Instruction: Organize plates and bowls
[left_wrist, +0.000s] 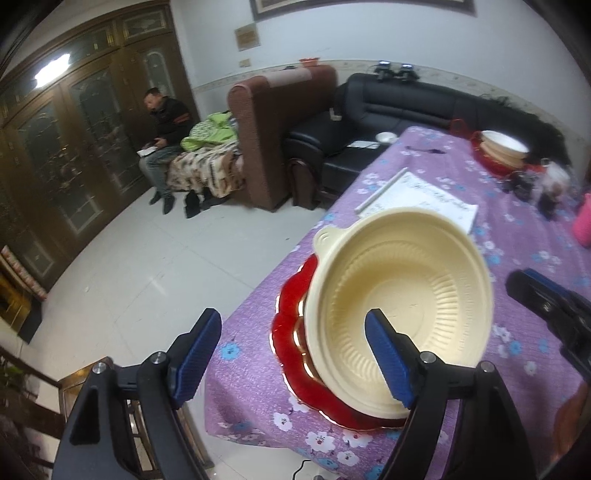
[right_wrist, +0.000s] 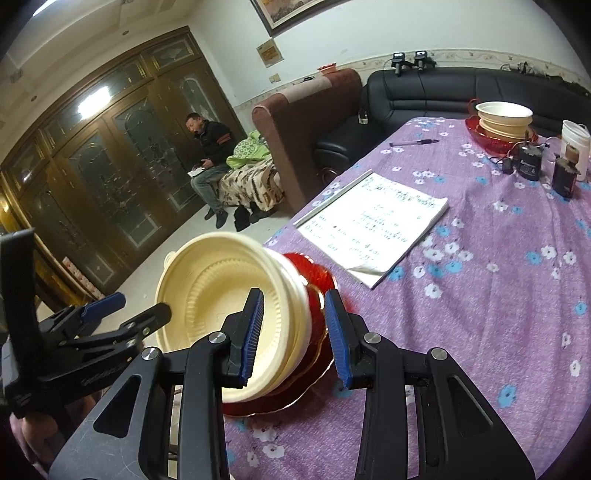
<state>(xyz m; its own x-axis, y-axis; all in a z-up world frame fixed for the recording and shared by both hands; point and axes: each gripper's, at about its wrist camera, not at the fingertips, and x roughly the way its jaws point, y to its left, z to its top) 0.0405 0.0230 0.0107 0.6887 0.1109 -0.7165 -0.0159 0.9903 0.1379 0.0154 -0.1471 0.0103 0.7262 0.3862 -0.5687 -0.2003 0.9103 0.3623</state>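
Note:
A cream ribbed bowl (left_wrist: 399, 295) sits tilted on red scalloped plates (left_wrist: 291, 332) at the near corner of the purple floral table (left_wrist: 517, 332). In the right wrist view the cream bowls (right_wrist: 229, 295) look nested, on the red plates (right_wrist: 314, 273). My right gripper (right_wrist: 295, 332) is open, its fingers astride the bowl wall and plate rim without clamping. My left gripper (left_wrist: 291, 354) is open, one finger inside the bowl, the other off the table edge. A second stack of cream bowls on a red plate (right_wrist: 504, 118) stands at the far end.
A white notebook (right_wrist: 373, 221) lies mid-table, a pen (right_wrist: 413, 143) beyond it. Dark small devices (right_wrist: 528, 162) and a white container (right_wrist: 574, 144) stand at the far right. A pink object (left_wrist: 583, 221) is at the right. Sofas and a seated man (left_wrist: 166, 140) are past the table.

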